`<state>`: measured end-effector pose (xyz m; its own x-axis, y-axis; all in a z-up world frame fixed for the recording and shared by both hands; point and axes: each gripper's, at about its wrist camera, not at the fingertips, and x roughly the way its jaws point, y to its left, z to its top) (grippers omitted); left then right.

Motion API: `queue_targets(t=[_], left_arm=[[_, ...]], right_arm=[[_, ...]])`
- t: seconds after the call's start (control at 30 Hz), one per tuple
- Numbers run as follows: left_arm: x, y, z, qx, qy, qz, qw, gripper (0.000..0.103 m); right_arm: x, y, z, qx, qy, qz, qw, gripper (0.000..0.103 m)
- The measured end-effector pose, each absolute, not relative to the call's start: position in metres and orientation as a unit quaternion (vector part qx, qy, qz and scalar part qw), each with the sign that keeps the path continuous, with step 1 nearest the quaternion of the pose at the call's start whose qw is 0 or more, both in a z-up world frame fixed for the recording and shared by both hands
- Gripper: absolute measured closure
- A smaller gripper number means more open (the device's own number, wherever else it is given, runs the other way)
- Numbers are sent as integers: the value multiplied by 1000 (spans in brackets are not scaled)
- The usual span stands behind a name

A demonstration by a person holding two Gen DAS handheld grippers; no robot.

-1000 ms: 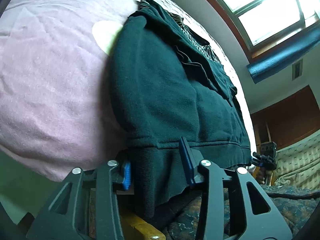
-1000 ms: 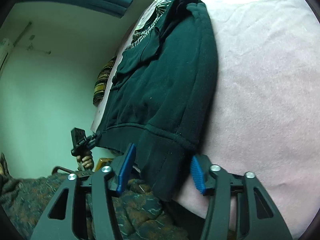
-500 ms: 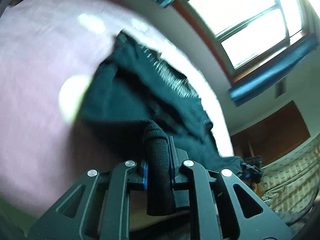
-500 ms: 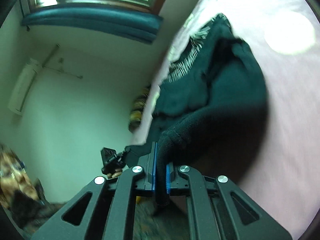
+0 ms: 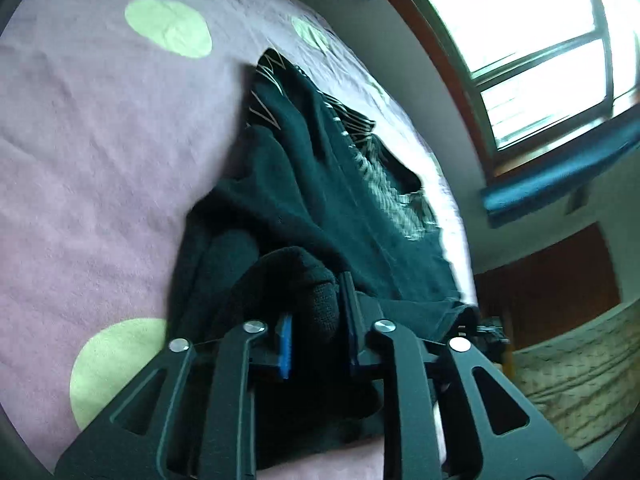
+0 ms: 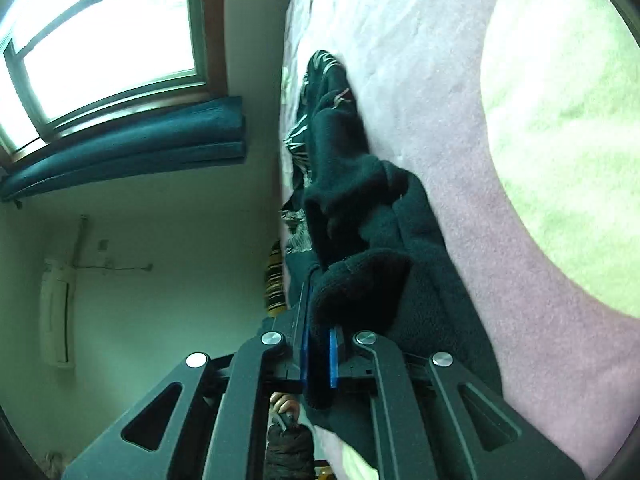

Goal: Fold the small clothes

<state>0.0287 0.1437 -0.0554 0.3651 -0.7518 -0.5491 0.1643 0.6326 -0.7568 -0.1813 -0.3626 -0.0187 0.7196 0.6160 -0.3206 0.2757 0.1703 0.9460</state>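
Garment: dark green fleece sweater (image 5: 304, 200), bunched, ribbed hem, on the bed.
Bed cover: pink fuzzy blanket (image 5: 100, 160), pale green dots.
Left hand-held gripper (image 5: 318, 340): clenched on hem fold.
Right hand-held gripper (image 6: 318, 356): clamped on hem fold.

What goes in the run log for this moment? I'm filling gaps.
phase: fold | left gripper: shut on hem of dark green fleece top | right gripper: shut on hem | surface: pink blanket

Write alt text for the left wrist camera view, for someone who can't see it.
The left gripper is shut on the ribbed hem of a dark green sweater, lifting it up off a pink bedspread with pale green dots. A patterned lining shows at the sweater's far end, and a bright window fills the upper right.
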Motion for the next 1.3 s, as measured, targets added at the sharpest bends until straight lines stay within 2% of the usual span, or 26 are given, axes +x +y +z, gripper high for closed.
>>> queue_targets(t=[0.07, 0.13, 0.2, 0.27, 0.4, 0.57, 0.7, 0.97, 1.0, 1.1, 1.3], left_arm=[[23, 154, -49, -315, 468, -316, 763, 78], [14, 169, -35, -295, 443, -303, 790, 41], [2, 198, -16, -283, 397, -275, 829, 35], [-4, 220, -7, -293, 376, -255, 841, 32], [-12, 215, 5, -197, 379, -211, 879, 23], [-3, 149, -1, -30, 417, -219, 882, 20], [12, 112, -10, 20, 425, -231, 875, 16], [59, 84, -27, -32, 459, -298, 836, 16], [62, 83, -28, -37, 462, -302, 833, 17], [64, 77, -29, -39, 464, -318, 826, 30], [67, 66, -34, -11, 481, -305, 822, 30]], right_arm=[[-185, -364, -13, 620, 356, 129, 687, 90], [-195, -371, -4, 615, 342, 129, 699, 64], [-210, -382, 5, 611, 320, 111, 716, 48], [-218, -389, 16, 586, 318, 93, 740, 48], [-218, -380, 44, 481, 346, 65, 803, 48], [-195, -367, 66, 380, 359, 71, 849, 45], [-171, -353, 68, 348, 376, 70, 856, 45], [-152, -343, 72, 312, 390, 62, 864, 45], [-150, -343, 73, 310, 390, 59, 865, 45], [-145, -341, 70, 303, 394, 51, 866, 41], [-145, -346, 69, 297, 391, 50, 870, 40]])
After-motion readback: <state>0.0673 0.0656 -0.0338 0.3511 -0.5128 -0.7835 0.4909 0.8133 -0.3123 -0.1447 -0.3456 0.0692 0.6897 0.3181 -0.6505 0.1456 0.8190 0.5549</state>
